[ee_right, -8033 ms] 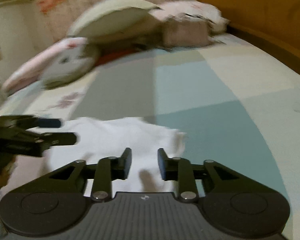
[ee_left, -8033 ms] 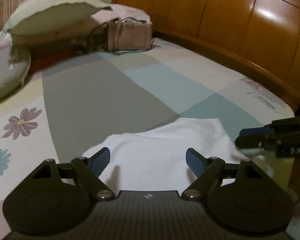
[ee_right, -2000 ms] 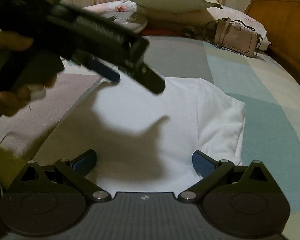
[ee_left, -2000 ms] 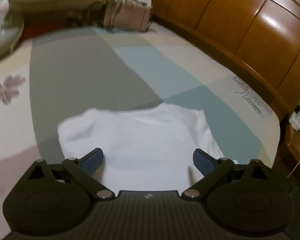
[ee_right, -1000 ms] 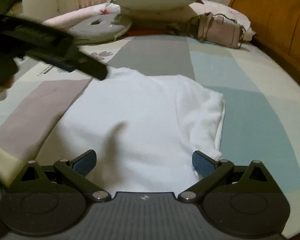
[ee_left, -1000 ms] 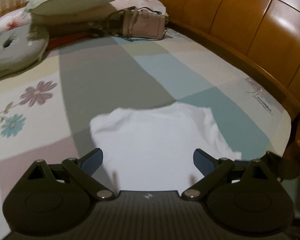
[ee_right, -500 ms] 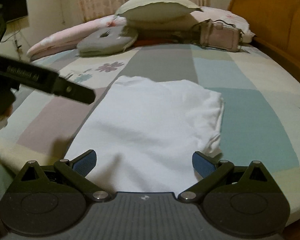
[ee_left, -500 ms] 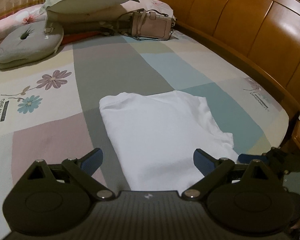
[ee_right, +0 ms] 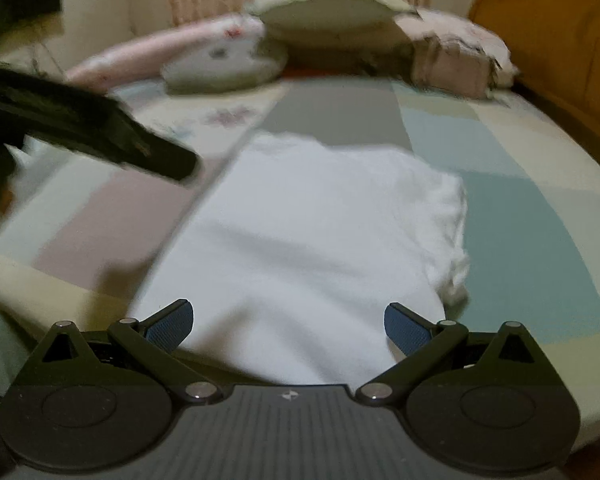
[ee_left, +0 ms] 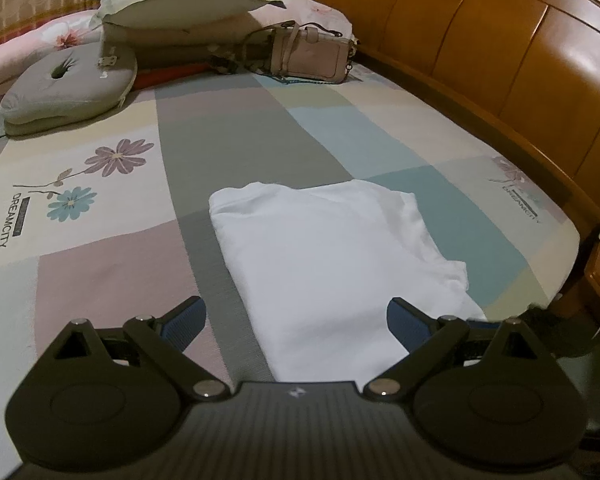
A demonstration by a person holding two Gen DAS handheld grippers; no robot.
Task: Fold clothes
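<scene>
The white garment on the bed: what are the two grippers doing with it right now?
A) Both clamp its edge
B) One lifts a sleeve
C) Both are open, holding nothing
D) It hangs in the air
C: the white garment lies flat on the bedsheet, with the left gripper and right gripper both spread open and empty.

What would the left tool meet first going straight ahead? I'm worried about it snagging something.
Likely the folded white garment, lying between the open left tool's fingers on the bedspread. Depth is unclear.
</scene>
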